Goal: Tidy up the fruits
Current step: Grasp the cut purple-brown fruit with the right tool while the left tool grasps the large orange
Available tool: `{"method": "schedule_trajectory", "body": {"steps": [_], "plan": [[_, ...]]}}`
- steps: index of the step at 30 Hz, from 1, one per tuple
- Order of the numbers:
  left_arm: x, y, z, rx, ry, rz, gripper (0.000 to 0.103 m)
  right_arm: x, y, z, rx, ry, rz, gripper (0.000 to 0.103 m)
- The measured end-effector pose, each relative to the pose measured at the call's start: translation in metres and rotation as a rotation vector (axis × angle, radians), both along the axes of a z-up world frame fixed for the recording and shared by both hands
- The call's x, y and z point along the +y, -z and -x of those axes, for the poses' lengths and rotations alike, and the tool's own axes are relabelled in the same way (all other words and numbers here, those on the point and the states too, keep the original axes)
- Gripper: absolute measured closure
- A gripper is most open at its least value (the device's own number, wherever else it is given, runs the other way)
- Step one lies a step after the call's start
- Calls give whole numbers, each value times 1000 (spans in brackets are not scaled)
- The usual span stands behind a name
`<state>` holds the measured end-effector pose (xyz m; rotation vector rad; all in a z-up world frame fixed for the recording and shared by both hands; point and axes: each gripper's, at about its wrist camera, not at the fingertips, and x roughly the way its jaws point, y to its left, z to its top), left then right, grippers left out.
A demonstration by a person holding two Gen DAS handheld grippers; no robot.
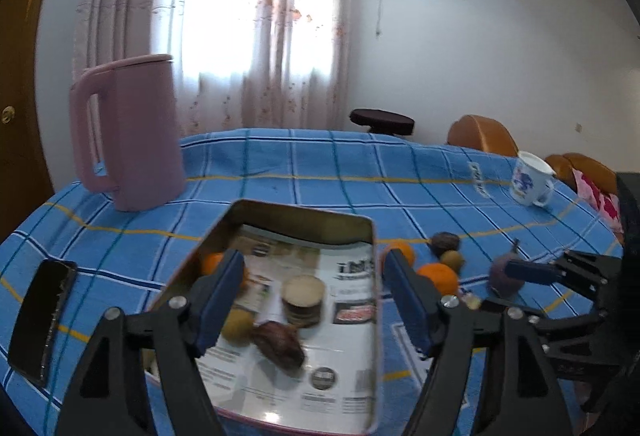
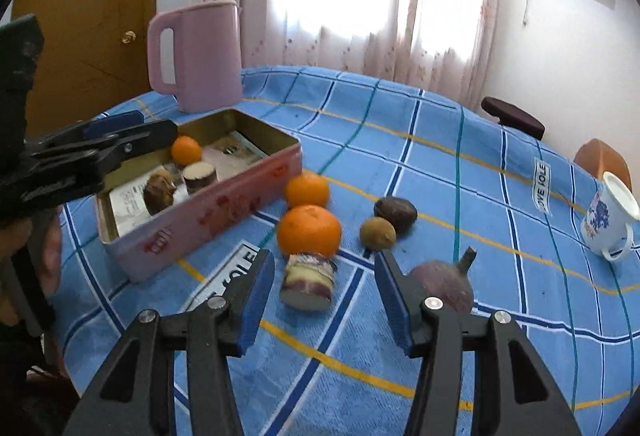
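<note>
A pink metal tin lined with printed paper holds an orange, a cut cane piece, a brown fruit and a yellow-green fruit. My left gripper is open and empty above the tin. On the cloth beside the tin lie two oranges, a cane piece, a kiwi, a dark passion fruit and a purple stemmed fruit. My right gripper is open, its fingers either side of the cane piece and short of it.
A pink jug stands behind the tin. A white mug sits at the right. A black phone lies at the left table edge. The round table has a blue checked cloth. Chairs stand behind it.
</note>
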<state>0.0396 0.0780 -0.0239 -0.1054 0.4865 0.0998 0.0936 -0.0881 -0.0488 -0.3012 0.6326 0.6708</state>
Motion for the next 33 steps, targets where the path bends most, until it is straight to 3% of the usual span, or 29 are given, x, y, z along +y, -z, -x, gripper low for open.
{"method": "schedule_trajectory", "body": {"steps": [4, 7, 8, 9, 10, 13, 19, 22, 27, 30, 33], "plan": [[-10, 1, 0, 9, 18, -5, 28, 11, 11, -10, 46, -10, 23, 49], [-17, 2, 0, 15, 33, -11, 28, 15, 23, -21, 135, -20, 33, 49], [-19, 3, -1, 19, 41, -9, 28, 13, 24, -25, 163, -19, 14, 52], [-22, 4, -2, 23, 47, -11, 28, 11, 24, -27, 171, -20, 2, 68], [-25, 5, -2, 25, 53, -12, 28, 8, 23, -27, 169, -20, -3, 67], [-38, 7, -5, 37, 82, -19, 28, -6, 15, -22, 131, 2, -45, 68], [-74, 8, -17, 59, 146, -64, 28, -48, -4, -12, -52, 160, -62, 68], [-91, 10, -26, 83, 181, -90, 28, -68, -8, -17, -86, 228, -77, 68], [-107, 22, -51, 170, 206, -91, 29, -94, -10, -28, -78, 281, -123, 68], [-110, 29, -63, 225, 213, -76, 46, -101, -11, -26, -80, 289, -154, 68], [-114, 32, -70, 254, 202, -97, 47, -105, -12, -24, -78, 294, -177, 68]]}}
